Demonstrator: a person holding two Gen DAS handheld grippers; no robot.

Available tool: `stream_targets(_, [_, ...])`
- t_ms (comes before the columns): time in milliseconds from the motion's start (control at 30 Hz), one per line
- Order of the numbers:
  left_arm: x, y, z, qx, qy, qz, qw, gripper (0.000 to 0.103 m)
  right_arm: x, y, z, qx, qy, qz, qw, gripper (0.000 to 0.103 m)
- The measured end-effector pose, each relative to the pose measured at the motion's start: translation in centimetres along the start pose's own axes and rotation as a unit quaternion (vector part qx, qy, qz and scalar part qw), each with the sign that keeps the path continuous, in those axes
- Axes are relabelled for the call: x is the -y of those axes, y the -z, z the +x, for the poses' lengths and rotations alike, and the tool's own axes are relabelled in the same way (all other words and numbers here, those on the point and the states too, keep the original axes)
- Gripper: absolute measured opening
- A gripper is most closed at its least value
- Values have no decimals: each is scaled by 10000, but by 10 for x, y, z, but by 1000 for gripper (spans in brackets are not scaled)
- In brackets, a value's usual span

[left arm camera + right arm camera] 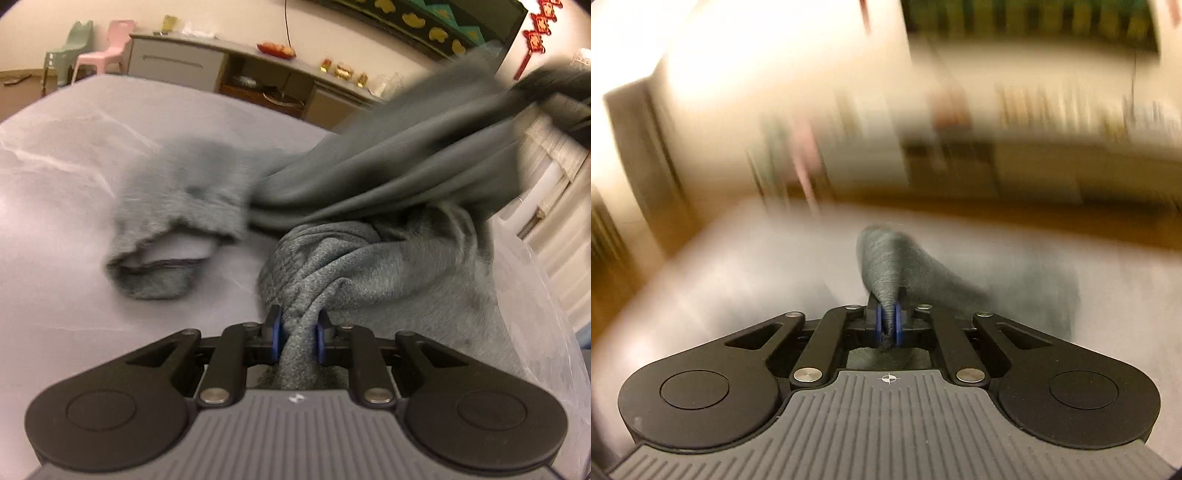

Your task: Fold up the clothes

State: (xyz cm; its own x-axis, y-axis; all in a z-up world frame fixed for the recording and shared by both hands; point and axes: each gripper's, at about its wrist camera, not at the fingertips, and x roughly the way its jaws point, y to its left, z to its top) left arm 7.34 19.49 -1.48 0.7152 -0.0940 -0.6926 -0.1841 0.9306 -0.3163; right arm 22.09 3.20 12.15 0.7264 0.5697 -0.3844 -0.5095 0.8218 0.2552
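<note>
Left gripper (pixel 298 334) nearest the lens, blue pads pinching a bunched fold of the grey fleecy knit garment (pixel 354 258); its lower body cut off by the frame. Garment sprawls over the pale lavender-grey table cover (pixel 66 229), one cuffed sleeve (pixel 162 236) lying left, smooth darker lining stretched up right toward a blurred dark shape, unclear. Bare cover open to the left and far edge. Right wrist view heavily motion-blurred, room unreadable; right gripper (pixel 888 325) pads pressed together on a thin garment tip.

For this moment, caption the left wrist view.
Left gripper clamps a bunched grey garment above the pale table.
</note>
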Motion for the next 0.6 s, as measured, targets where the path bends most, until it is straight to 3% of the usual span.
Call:
stream_targets(67, [0, 1, -4, 2, 22, 3, 10000, 17, 12, -19, -60, 1022, 282, 561, 9928, 0])
stream_targets(133, [5, 2, 0, -64, 58, 4, 10000, 17, 45, -20, -85, 1313, 1453, 1071, 9748, 0])
stream_targets(200, [11, 4, 0, -101, 106, 49, 9999, 17, 90, -3, -83, 860, 2686, 1485, 9478, 5])
stream_targets(233, [13, 4, 0, -98, 136, 72, 9998, 17, 112, 10, -80, 457, 3000, 1593, 9394, 14])
stream_targets(267, [15, 4, -2, -95, 176, 76, 9998, 17, 131, 26, -78, 63, 3246, 1663, 9311, 16])
stream_targets(333, [13, -1, -4, -89, 287, 6, 9995, 18, 153, 55, -83, -427, 3350, 1633, 9270, 22])
stream_targets(367, [8, -4, -3, -79, 342, -94, 9993, 20, 150, 62, -89, -382, 3274, 1510, 9319, 28])
stream_targets(400, [3, -7, -2, -72, 395, -199, 9990, 22, 147, 70, -95, -337, 3198, 1387, 9367, 45])
stream_targets(433, [-2, -10, -1, -74, 441, -323, 9985, 23, 143, 78, -100, -292, 3106, 1251, 9418, 54])
stream_targets(467, [-7, -12, 1, -76, 487, -447, 9978, 25, 134, 82, -98, -255, 2866, 993, 9525, 57])
stream_targets(533, [-13, -15, 5, -96, 538, -647, 9964, 27, 112, 78, -95, -365, 2262, 363, 9727, 76])
stream_targets(600, [-15, -16, 12, -150, 553, -764, 9954, 29, 81, 72, -80, -637, 1645, -375, 9836, 92])
